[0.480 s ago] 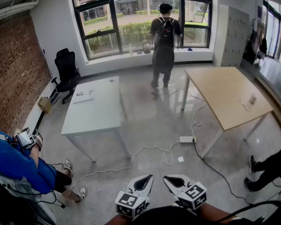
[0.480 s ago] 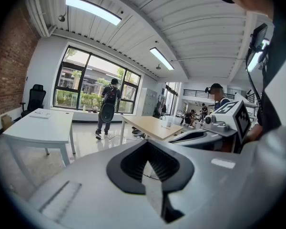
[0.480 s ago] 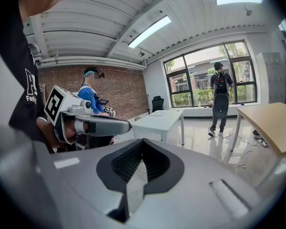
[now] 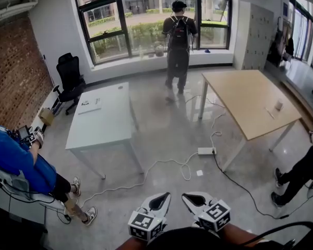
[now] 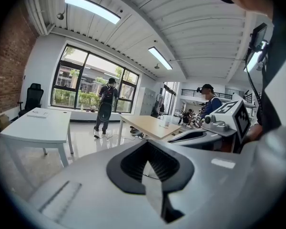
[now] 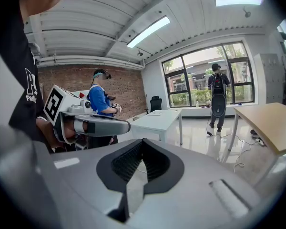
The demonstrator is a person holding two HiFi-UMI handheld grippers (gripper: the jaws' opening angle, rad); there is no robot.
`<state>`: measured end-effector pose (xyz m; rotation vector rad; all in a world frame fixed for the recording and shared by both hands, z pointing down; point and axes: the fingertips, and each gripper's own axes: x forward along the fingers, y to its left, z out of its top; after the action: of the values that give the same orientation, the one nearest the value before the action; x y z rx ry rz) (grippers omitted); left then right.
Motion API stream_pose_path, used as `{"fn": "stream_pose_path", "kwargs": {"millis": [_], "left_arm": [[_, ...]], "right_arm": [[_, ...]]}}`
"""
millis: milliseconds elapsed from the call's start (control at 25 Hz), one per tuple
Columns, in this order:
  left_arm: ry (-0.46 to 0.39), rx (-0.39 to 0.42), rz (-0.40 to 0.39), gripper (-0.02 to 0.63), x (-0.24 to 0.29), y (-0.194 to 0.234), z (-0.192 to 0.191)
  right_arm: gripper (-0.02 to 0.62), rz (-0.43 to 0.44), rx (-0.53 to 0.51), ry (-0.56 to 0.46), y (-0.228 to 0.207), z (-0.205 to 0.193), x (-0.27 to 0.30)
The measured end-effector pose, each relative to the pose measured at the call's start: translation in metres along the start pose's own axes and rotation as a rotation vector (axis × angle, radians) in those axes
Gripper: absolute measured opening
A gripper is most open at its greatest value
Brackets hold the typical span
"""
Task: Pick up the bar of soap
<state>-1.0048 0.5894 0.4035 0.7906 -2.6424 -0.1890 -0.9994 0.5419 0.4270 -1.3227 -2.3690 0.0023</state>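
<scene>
- Both tools sit low at 6 o'clock in the head view, close to the person's body. The left gripper [image 4: 163,197] and right gripper [image 4: 188,197] are side by side, noses pointing out over the floor [image 4: 167,139].
- Each gripper's own view shows its jaws pressed together with nothing between them.
- No bar of soap can be made out for certain. A small pale thing [image 4: 278,106] lies on the wooden table [image 4: 240,95], at about 2 o'clock from the grippers and well apart from them. I judge it may be the soap.
- It is too small for its long axis to be read.
- At 10 o'clock, the white table [image 4: 101,126] bears only a flat sheet [image 4: 89,105].
- If the pale thing is the soap, the right gripper is the nearer one. Its jaws would have to part before closing on it.
</scene>
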Motion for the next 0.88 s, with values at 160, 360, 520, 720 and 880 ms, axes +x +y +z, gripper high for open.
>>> {"fn": "stream_pose_path", "kwargs": {"millis": [160,360,520,720,880], "left_arm": [[-0.003,-0.001,-0.031,0.008,-0.003,0.0,-0.007],[0.007,0.006,-0.084,0.008,-0.012,-0.005,-0.009],[0.01,0.007,-0.127,0.008,-0.031,-0.007,-0.013],[0.05,-0.012,-0.194,0.008,-0.051,-0.005,-0.041],[0.061,-0.001,-0.217,0.008,-0.064,-0.006,-0.052]], "right_arm": [[0.005,-0.025,0.009,0.001,0.005,-0.004,0.0],[0.005,-0.058,0.012,0.0,0.017,-0.003,-0.003],[0.005,-0.102,0.011,-0.017,0.035,0.0,-0.005],[0.005,-0.157,0.035,-0.005,0.071,-0.016,-0.012],[0.005,-0.188,0.058,0.021,0.091,-0.036,-0.021]]}}
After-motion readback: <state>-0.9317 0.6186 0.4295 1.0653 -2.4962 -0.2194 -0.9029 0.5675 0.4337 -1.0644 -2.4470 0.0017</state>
